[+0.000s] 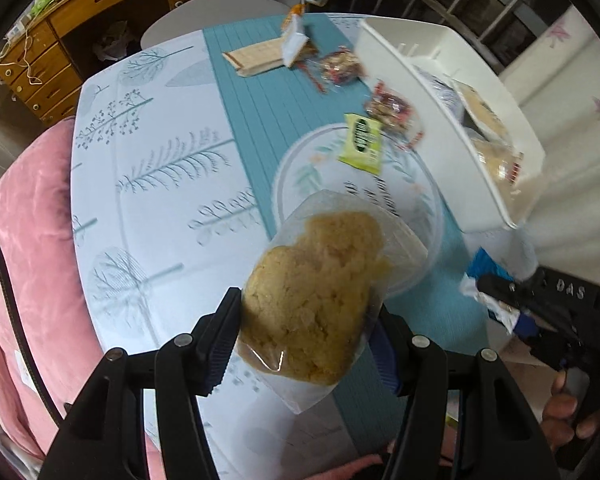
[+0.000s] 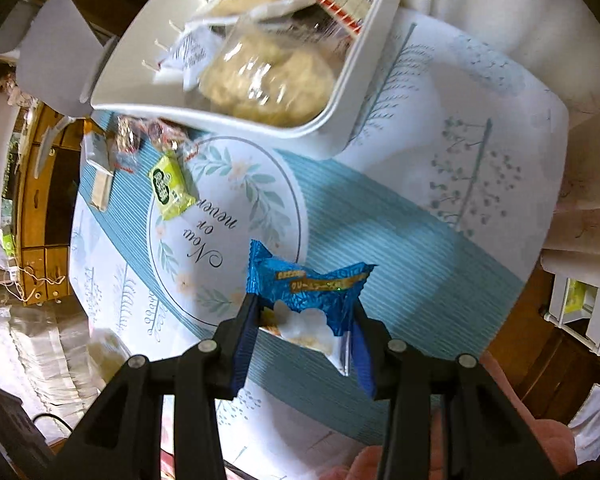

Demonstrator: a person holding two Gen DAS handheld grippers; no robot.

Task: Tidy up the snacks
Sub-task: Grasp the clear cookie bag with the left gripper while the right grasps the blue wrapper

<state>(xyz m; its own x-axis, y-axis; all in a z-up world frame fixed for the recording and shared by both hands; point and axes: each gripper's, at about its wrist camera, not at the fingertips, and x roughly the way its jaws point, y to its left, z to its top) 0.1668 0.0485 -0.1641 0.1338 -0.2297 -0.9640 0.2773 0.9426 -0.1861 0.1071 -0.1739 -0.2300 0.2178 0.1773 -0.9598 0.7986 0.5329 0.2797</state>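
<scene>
Your left tool [image 1: 306, 340] holds a bagged cookie [image 1: 316, 300] above the bench [image 1: 148, 184]; your right tool [image 2: 304, 332] clamps a blue snack packet [image 2: 304, 292]. Both hang clear of the white bin [image 2: 340, 92], which already holds several snacks. Risk: each grip catches only the wrapper's lower part, so slick film may slip out. The crowded bin may also shed items over its rim.
</scene>
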